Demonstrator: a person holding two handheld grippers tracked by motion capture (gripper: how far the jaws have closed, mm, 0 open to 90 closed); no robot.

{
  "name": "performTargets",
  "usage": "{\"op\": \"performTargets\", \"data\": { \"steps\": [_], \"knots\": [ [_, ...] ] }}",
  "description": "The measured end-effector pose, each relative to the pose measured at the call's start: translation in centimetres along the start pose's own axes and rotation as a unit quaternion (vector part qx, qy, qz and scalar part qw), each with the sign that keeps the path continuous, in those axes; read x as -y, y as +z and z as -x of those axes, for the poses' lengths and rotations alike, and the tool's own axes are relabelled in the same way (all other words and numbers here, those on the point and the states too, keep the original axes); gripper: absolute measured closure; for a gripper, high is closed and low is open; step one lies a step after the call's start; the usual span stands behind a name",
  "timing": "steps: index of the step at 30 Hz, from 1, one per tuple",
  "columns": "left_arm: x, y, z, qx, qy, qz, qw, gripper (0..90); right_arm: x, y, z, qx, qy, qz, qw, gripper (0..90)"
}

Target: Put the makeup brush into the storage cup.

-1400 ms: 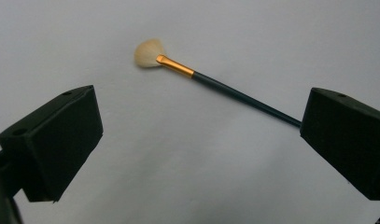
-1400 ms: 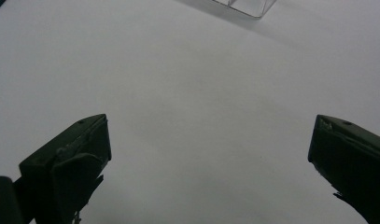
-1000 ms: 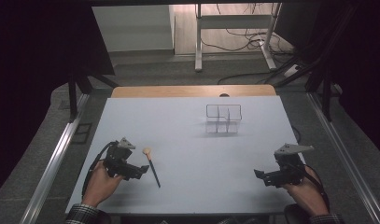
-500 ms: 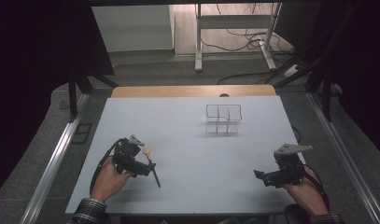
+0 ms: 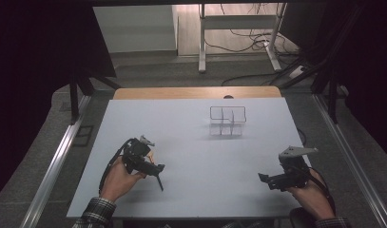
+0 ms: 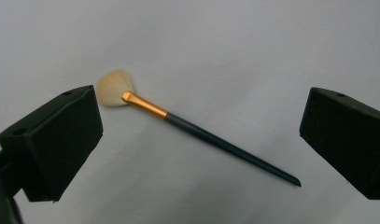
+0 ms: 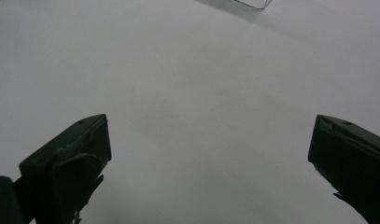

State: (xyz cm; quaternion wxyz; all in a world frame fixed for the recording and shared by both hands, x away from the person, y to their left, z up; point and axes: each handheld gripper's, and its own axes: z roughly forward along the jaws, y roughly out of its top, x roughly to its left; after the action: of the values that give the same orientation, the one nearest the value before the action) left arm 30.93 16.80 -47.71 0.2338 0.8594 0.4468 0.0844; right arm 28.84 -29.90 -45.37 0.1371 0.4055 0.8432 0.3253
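A makeup brush [image 6: 201,135] with pale fan bristles, a gold ferrule and a dark handle lies flat on the white table [image 5: 191,128]. In the left gripper view my left gripper [image 6: 200,109] is open, with one jaw on each side of the brush and neither touching it. From the high view the left gripper [image 5: 153,167] hovers over the brush, whose handle tip [image 5: 160,186] pokes out below it. My right gripper [image 5: 265,178] rests near the front right of the table. It is open [image 7: 208,140] with nothing between its jaws.
A clear divided organizer [image 5: 227,121] stands on the far middle of the table, and its corner [image 7: 253,3] shows in the right gripper view. A wooden strip [image 5: 196,92] runs along the back edge. Metal rails flank both sides.
My left gripper has moved right and now straddles the brush. The right gripper has stayed where it was.
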Motion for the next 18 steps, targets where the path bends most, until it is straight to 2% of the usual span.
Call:
{"op": "performTargets", "data": {
  "steps": [7,14,18],
  "knots": [
    [-0.6,0.5,0.3,-0.006,0.002,-0.01,0.9999,0.2,0.0,0.0,0.0,-0.001,-0.001,-0.002,1.0,0.0],
    [-0.1,1.5,-0.1,-0.01,-0.013,-0.023,0.9996,1.4,0.0,0.1,-0.1,0.0,-0.006,-0.007,1.0,0.0],
    [0.2,2.1,-0.1,-0.01,-0.015,-0.03,0.9994,2.2,0.0,0.1,-0.1,0.0,-0.006,-0.007,1.0,0.1]
  ]
}}
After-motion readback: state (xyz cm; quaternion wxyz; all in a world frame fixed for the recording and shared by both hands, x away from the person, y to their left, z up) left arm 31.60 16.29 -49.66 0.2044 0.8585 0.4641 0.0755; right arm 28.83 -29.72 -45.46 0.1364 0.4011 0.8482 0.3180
